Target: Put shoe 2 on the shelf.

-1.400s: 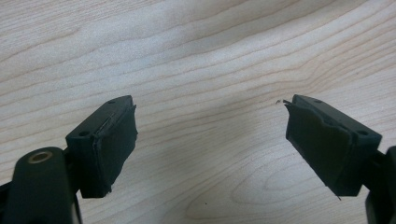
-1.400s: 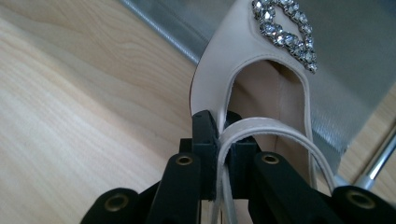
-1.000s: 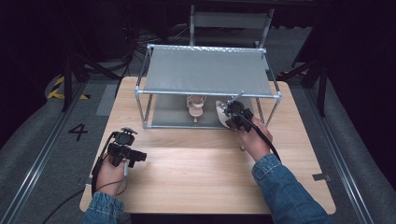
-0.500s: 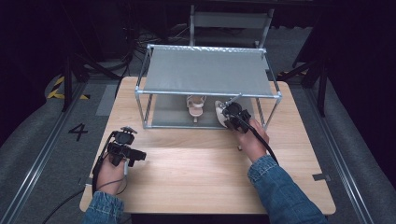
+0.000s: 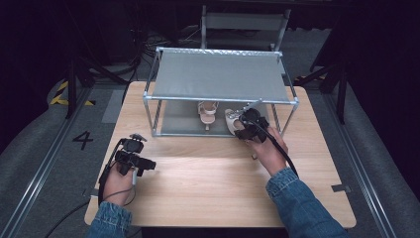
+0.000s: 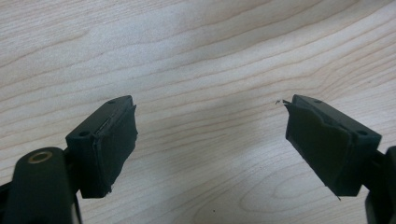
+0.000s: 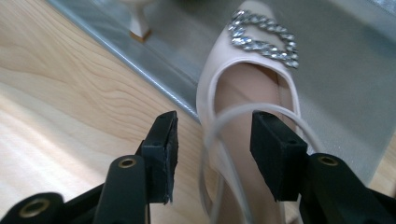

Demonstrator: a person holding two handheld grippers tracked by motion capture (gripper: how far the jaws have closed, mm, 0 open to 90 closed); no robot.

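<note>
A pale pink shoe with a rhinestone buckle lies toe-first on the lower shelf of a metal rack, its heel end over the shelf's front edge. My right gripper has just been opening. Its jaws now stand apart around the shoe's left side wall and thin strap, with the left pad clear of the shoe. From above, the right gripper sits at the rack's front right by that shoe. A second pale shoe stands to its left. My left gripper is open over bare wood.
The rack's grey top shelf overhangs the shoes, and its front posts stand on the wooden table. The left gripper rests low at the table's front left. A grey chair stands behind the table.
The right hand has edged slightly left along the rack's front. The left hand and its gripper rest where they were.
</note>
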